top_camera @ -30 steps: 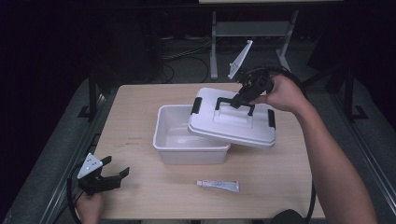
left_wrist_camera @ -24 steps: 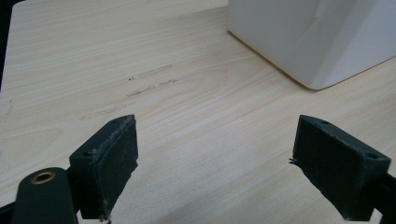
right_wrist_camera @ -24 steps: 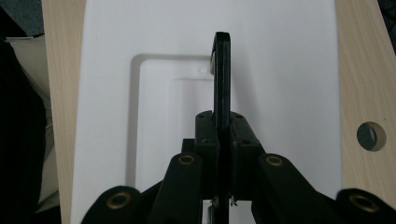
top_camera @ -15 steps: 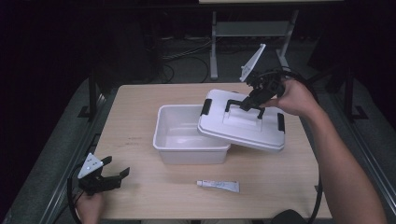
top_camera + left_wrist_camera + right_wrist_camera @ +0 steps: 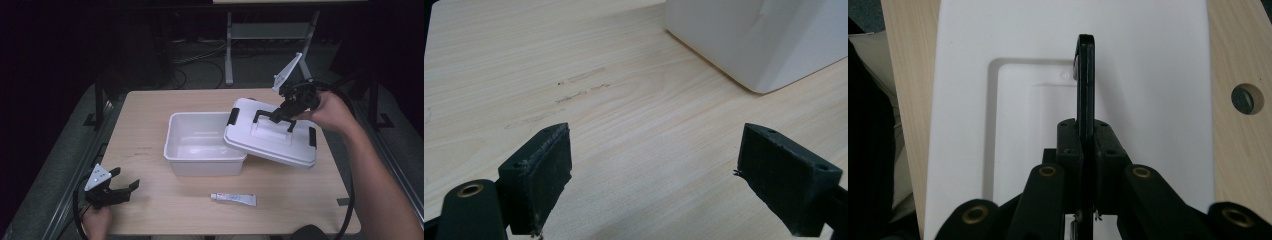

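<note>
Above the desk (image 5: 150, 210), the right gripper (image 5: 281, 113) clamps its jaws on the black handle (image 5: 1086, 75) of a white lid (image 5: 272, 140), tilted against the open bin (image 5: 200, 145); the left gripper (image 5: 117, 192) rests wide open near a small tube (image 5: 233, 199).

table (image 5: 150, 135): light wood | on it: white bin (image 5: 202, 145), tube (image 5: 233, 199)

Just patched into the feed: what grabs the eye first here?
The white lid stands out, held tilted by its black handle in the right gripper, its low edge overlapping the right rim of the open white bin at the table's middle. In front of the bin lies a small tube. The left gripper sits open at the table's near left corner.
</note>
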Demonstrator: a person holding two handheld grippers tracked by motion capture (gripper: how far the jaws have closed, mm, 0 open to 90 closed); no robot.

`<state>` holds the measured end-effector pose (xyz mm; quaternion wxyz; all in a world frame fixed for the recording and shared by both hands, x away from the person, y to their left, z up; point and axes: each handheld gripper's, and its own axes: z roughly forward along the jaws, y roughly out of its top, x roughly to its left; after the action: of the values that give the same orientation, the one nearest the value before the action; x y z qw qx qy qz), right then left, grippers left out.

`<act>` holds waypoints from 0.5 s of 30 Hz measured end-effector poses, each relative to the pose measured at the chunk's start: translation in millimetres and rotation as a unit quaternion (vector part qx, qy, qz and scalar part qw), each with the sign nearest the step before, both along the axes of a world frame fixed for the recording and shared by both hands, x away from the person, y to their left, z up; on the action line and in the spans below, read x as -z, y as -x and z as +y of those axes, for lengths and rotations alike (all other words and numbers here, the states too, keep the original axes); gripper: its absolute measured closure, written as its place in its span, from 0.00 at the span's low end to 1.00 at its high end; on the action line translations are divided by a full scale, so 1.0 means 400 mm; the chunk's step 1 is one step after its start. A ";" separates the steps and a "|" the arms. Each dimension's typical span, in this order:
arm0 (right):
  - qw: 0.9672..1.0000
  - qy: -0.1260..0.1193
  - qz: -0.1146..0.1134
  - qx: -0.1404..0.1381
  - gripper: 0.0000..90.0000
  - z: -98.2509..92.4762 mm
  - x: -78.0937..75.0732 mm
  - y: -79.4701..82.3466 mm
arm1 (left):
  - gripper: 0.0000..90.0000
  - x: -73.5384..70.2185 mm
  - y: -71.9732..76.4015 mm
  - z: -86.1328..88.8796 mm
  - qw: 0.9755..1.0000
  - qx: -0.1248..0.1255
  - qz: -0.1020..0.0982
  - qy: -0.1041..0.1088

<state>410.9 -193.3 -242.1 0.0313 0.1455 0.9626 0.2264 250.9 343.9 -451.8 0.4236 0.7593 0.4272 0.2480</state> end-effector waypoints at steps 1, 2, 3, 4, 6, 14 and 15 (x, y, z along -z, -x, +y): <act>1.000 0.000 0.000 0.000 0.93 0.000 0.000 0.000 | 0.15 0.000 0.000 0.000 1.000 0.000 0.000 0.000; 1.000 -0.001 0.000 0.003 0.94 -0.011 0.004 0.003 | 0.15 0.000 0.000 0.002 1.000 -0.001 0.000 -0.001; 1.000 -0.001 0.000 0.003 0.94 -0.011 0.004 0.003 | 0.15 0.000 0.000 0.002 1.000 -0.001 0.000 -0.001; 1.000 -0.003 0.000 0.006 0.93 -0.024 0.005 0.006 | 0.15 0.000 0.000 0.002 1.000 -0.002 0.000 0.000; 1.000 -0.005 -0.001 0.010 0.94 -0.035 0.007 0.009 | 0.15 0.000 0.000 0.002 1.000 -0.002 0.000 -0.001; 1.000 -0.007 0.004 0.029 0.93 -0.082 0.020 0.022 | 0.15 0.002 0.000 0.002 1.000 -0.003 0.000 0.005; 1.000 -0.007 0.004 0.029 0.93 -0.082 0.020 0.022 | 0.15 0.002 0.000 0.002 1.000 -0.003 0.001 0.004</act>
<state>402.3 -226.3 -250.0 0.0330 0.1743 0.9566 0.2312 250.9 344.9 -452.4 0.4254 0.7565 0.4308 0.2474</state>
